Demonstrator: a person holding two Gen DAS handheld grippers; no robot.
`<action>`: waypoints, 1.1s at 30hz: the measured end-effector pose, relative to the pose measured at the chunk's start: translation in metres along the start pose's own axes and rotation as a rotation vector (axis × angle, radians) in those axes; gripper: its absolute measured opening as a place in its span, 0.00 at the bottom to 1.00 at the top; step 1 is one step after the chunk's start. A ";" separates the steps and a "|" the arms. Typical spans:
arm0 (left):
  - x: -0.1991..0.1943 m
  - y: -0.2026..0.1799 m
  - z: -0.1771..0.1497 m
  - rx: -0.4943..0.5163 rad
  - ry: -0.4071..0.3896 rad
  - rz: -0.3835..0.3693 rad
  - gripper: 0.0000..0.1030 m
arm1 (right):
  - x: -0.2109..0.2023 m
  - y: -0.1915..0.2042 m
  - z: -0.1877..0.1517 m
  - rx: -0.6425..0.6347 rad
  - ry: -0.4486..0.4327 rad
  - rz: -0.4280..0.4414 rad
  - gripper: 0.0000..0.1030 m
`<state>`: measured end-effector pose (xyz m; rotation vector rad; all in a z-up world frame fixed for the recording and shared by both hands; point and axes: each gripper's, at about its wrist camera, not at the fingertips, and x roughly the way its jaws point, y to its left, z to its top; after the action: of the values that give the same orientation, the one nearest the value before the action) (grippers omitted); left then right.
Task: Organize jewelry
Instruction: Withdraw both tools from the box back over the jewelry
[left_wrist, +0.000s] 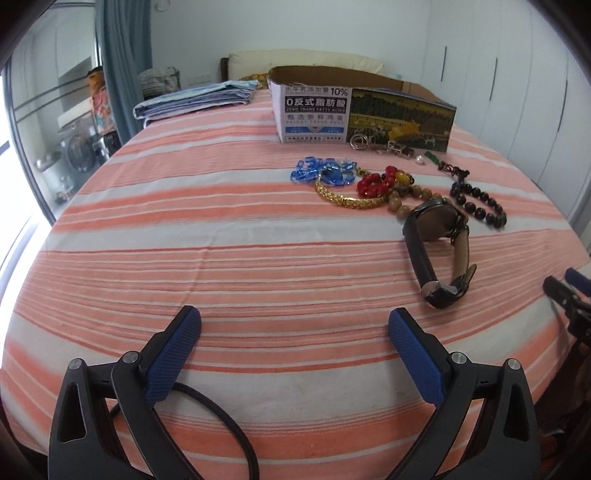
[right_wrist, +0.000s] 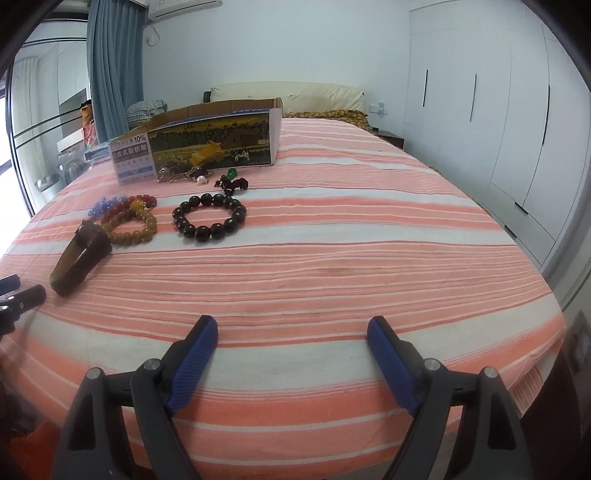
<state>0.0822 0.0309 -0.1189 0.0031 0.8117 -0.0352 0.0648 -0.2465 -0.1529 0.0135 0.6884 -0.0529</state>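
Note:
Jewelry lies on a striped bedspread in front of an open cardboard box (left_wrist: 364, 110) (right_wrist: 207, 142). A blue glass bracelet (left_wrist: 325, 171), a gold bangle (left_wrist: 349, 197), red beads (left_wrist: 375, 184), a black bead bracelet (left_wrist: 478, 203) (right_wrist: 210, 218), an amber bead bracelet (right_wrist: 135, 225) and a black-strapped watch (left_wrist: 437, 251) (right_wrist: 79, 264) are spread out. My left gripper (left_wrist: 294, 326) is open above the near part of the bed, with nothing between its blue pads. My right gripper (right_wrist: 291, 334) is open too and holds nothing.
Small metal rings (left_wrist: 360, 142), a pearl and a green bead (right_wrist: 231, 172) sit against the box. Folded blue cloth (left_wrist: 195, 99) lies at the far left of the bed. White wardrobes (right_wrist: 517, 122) line the right wall. A black cable (left_wrist: 221, 417) loops under the left gripper.

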 end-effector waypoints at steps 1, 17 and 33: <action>0.000 0.000 0.000 0.001 0.003 0.002 0.99 | 0.000 0.000 0.001 0.000 0.003 0.001 0.83; 0.002 -0.003 0.004 0.000 0.046 0.007 1.00 | 0.002 -0.001 0.002 -0.004 0.012 0.007 0.86; 0.000 -0.002 0.001 0.006 0.032 0.001 1.00 | 0.003 0.001 0.003 -0.016 0.020 0.015 0.86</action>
<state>0.0830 0.0287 -0.1179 0.0100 0.8439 -0.0370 0.0692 -0.2460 -0.1523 0.0036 0.7082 -0.0325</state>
